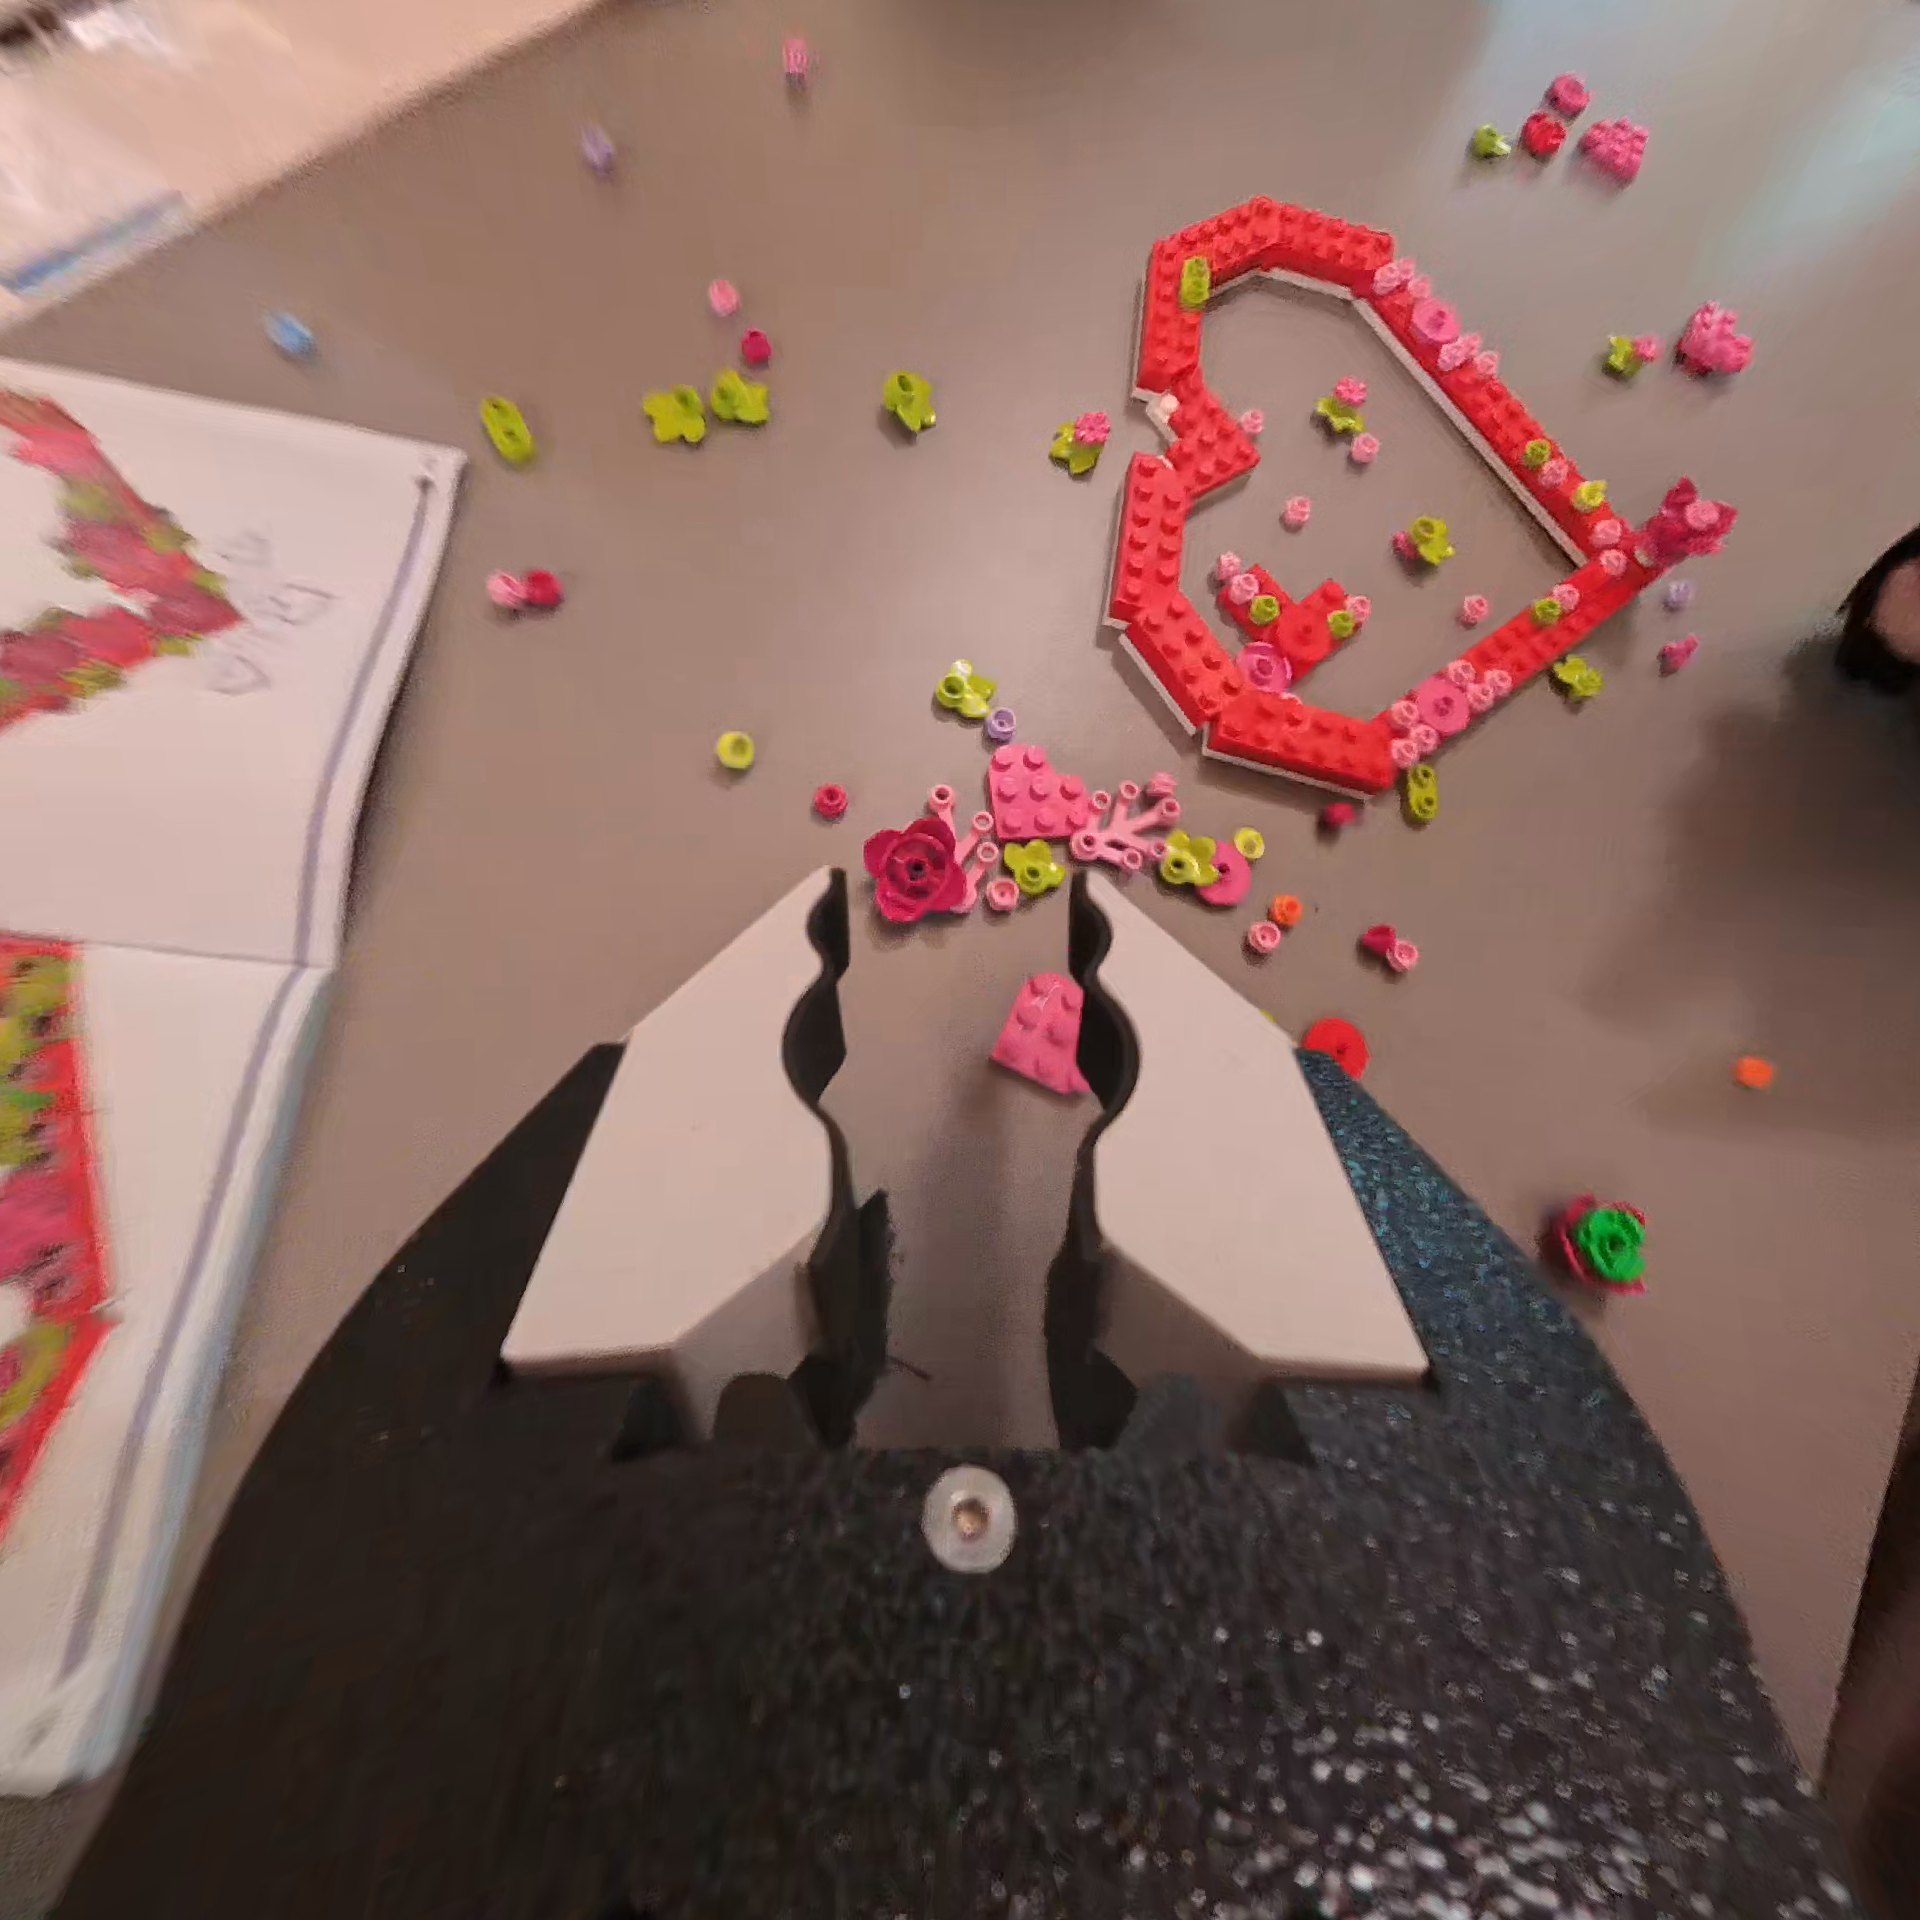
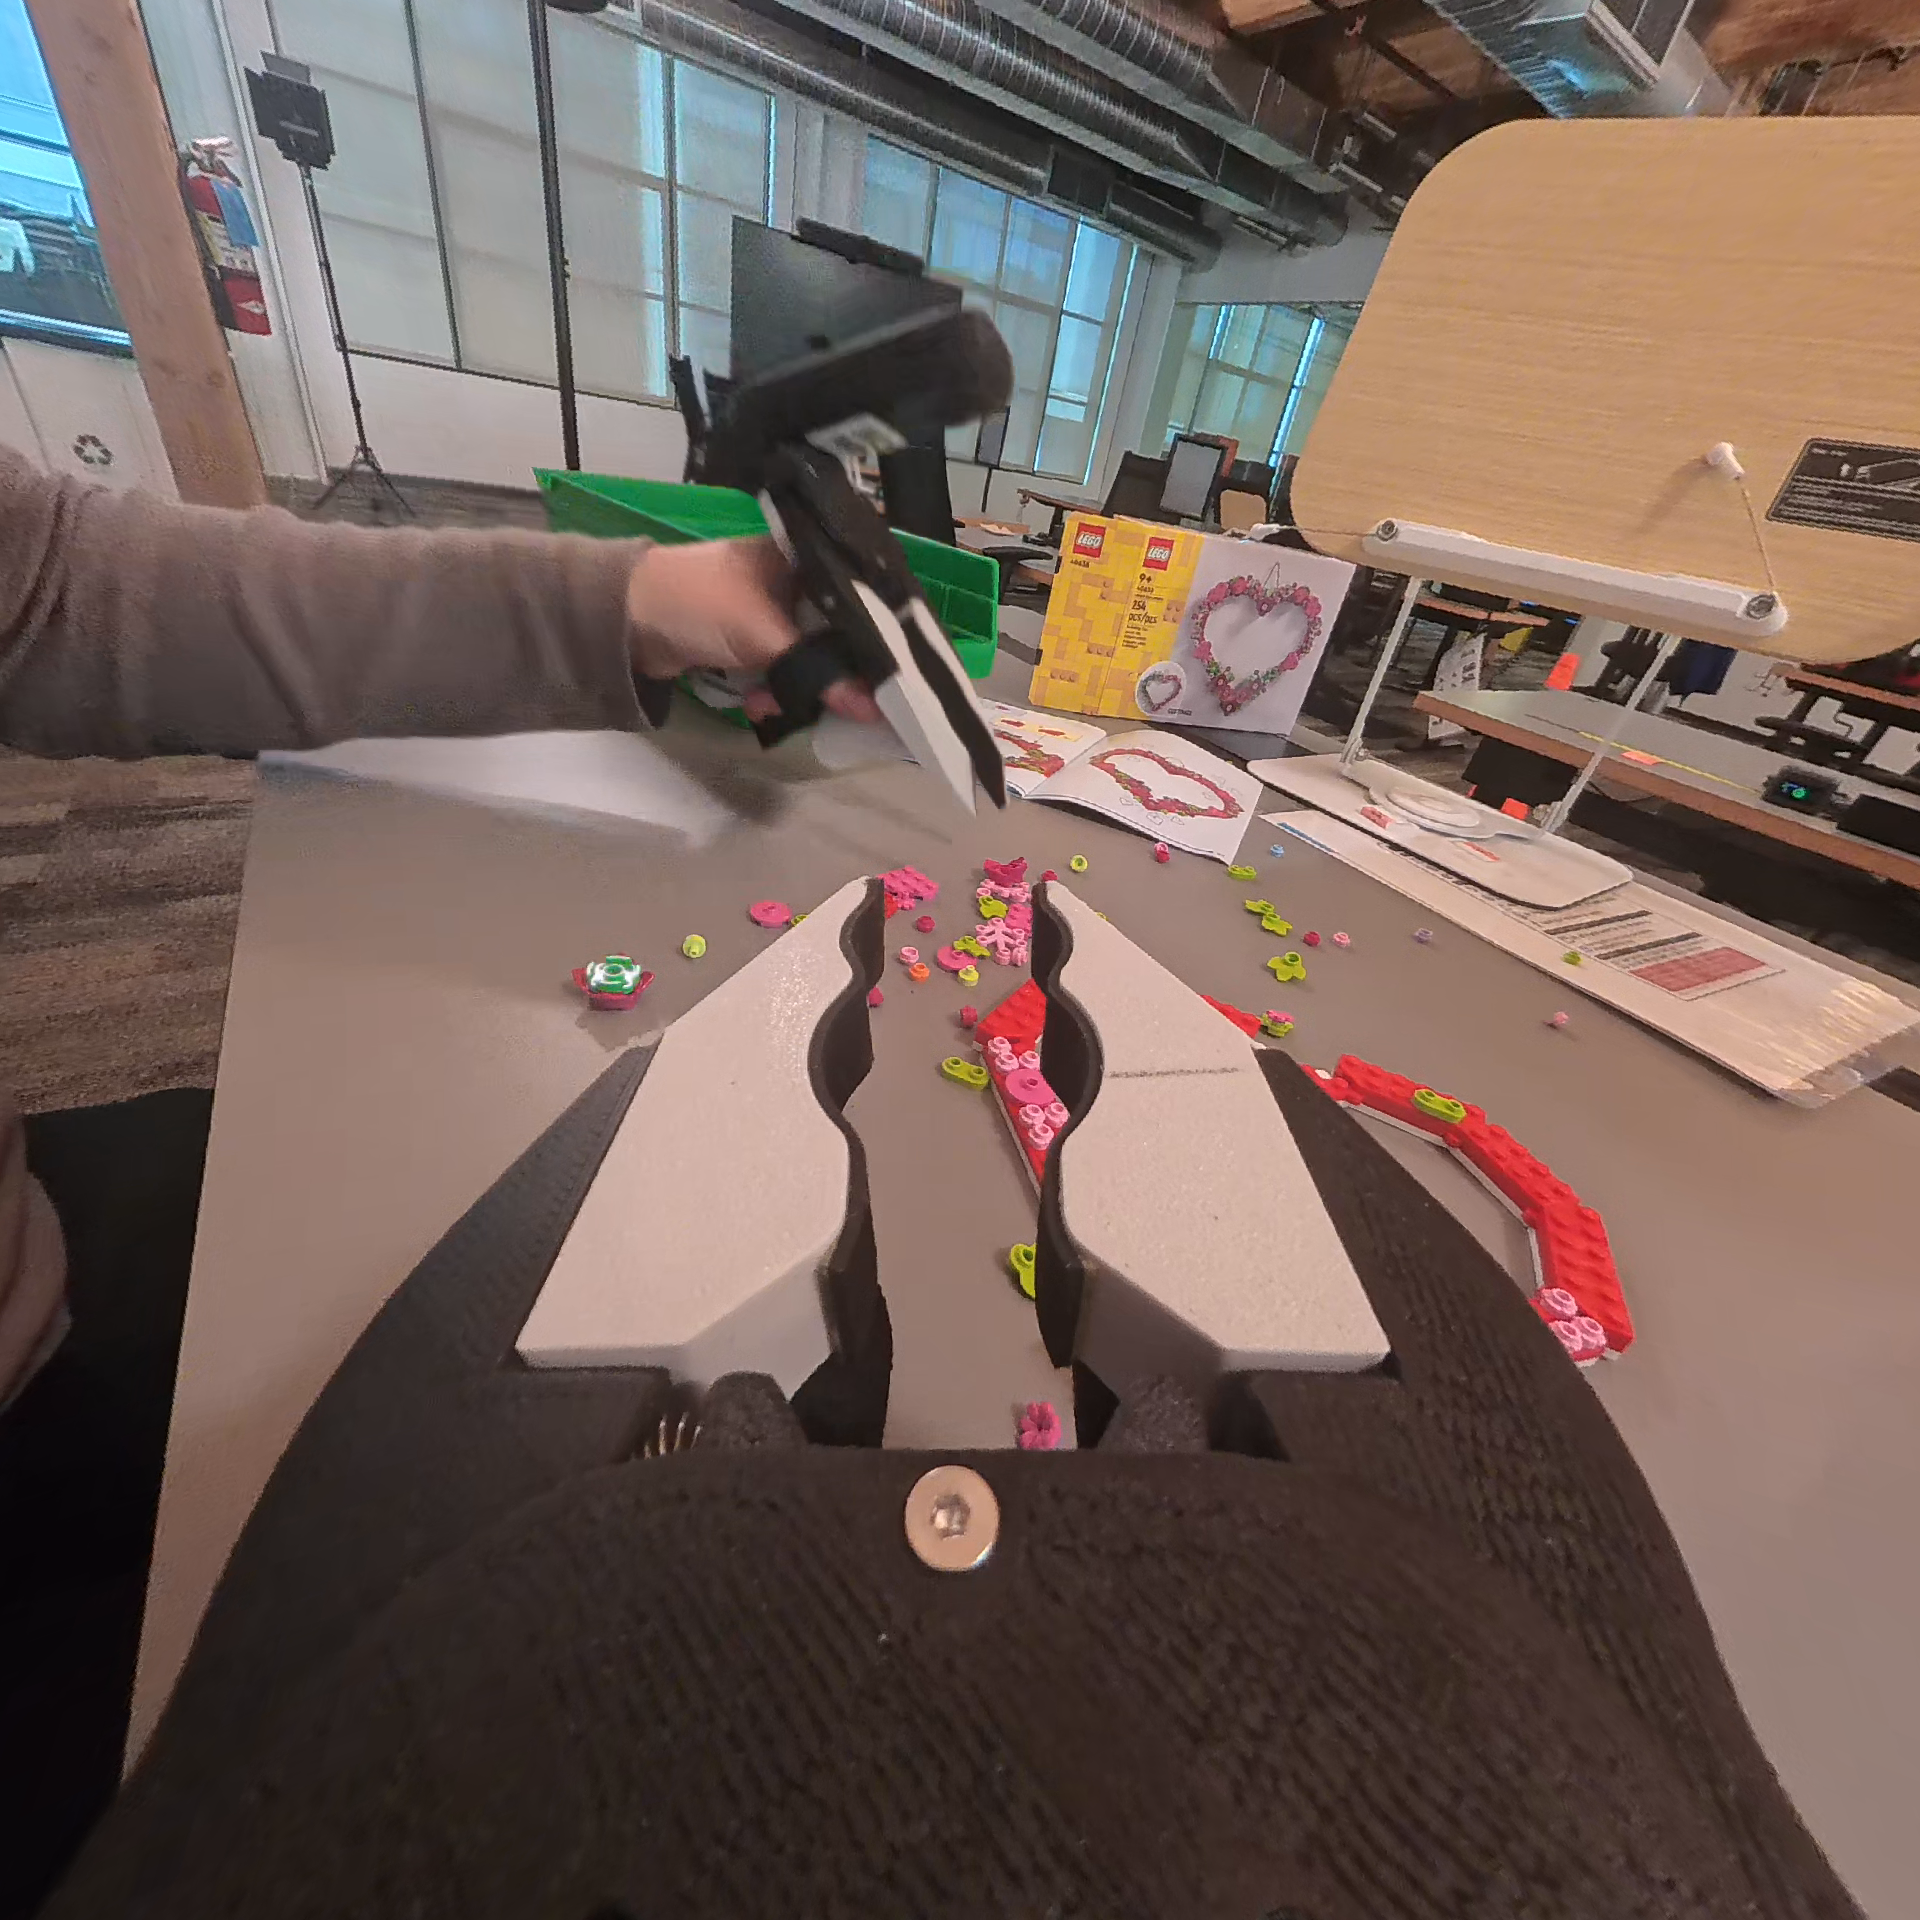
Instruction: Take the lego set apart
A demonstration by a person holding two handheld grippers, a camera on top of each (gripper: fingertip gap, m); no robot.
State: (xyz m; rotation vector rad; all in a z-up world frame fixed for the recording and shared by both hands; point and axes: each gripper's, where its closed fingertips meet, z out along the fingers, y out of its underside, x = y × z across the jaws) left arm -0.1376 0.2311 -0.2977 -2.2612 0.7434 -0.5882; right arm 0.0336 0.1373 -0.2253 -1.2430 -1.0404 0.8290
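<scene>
Lego heart frame (image 1: 1351, 488): red studded bricks | left claw (image 1: 961, 894) apart | right claw (image 2: 956, 899) apart

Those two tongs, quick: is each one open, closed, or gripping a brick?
Left tongs: open, holding nothing, above loose pink pieces.
Right tongs: open, holding nothing, over the red heart frame.

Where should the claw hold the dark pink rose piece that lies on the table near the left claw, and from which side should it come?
Probably from straight above. The dark pink rose lies flat, petals up, just past the left claw, which is open and empty. Close the fingers across its round outer petals. A small pink flower stem touches its right edge, so grip along the near-far line instead, where the grey table is bare.
</scene>
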